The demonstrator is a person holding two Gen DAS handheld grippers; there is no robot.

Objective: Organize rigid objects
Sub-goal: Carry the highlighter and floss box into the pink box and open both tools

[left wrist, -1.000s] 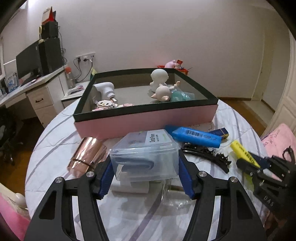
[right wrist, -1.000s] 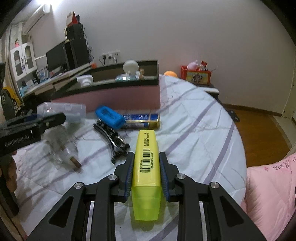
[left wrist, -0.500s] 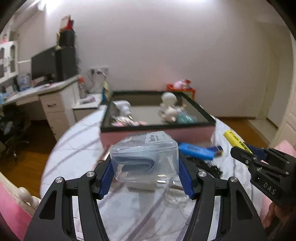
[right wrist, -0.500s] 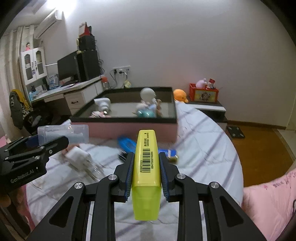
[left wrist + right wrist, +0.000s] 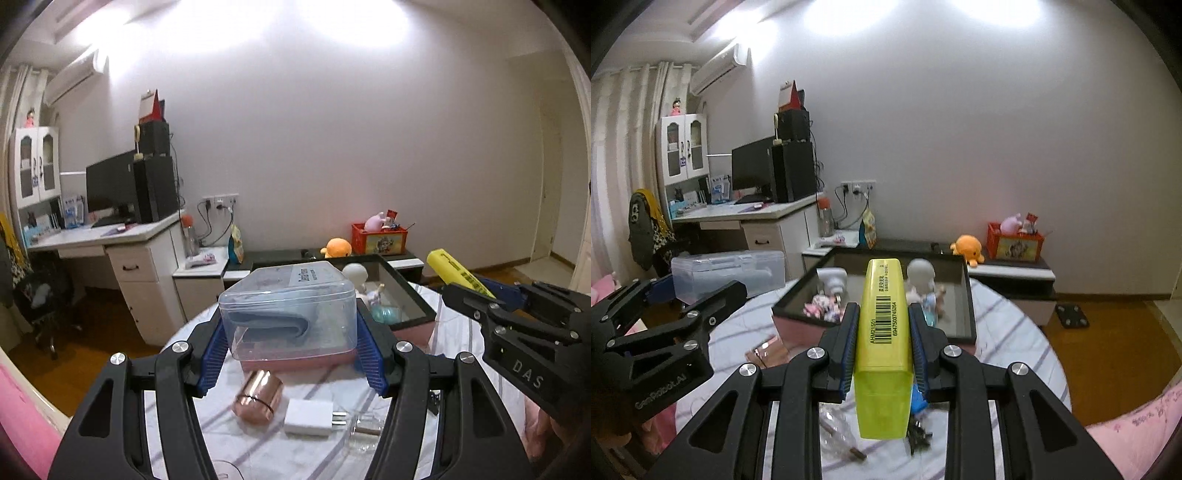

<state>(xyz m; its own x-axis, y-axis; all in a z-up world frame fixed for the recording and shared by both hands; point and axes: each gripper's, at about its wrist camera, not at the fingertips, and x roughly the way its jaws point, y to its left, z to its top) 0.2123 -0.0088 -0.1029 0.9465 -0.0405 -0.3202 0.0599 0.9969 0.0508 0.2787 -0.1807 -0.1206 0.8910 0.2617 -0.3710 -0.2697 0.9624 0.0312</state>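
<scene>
Clear plastic box [image 5: 288, 314] clamped, yellow highlighter [image 5: 883, 332] clamped

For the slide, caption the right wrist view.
Right tool clamps a yellow highlighter above the striped table, pointing at the pink tray of toys.

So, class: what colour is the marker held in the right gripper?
Bright yellow, with a black barcode on its label. The marker shows best in the right wrist view, clamped in the right gripper.

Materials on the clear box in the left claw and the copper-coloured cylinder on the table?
Clear box: seems to be glossy see-through plastic; a folded item shows through the walls. Copper-coloured cylinder: looks like polished metal or metallised plastic, given its mirror-like highlights; can't tell which.
</scene>
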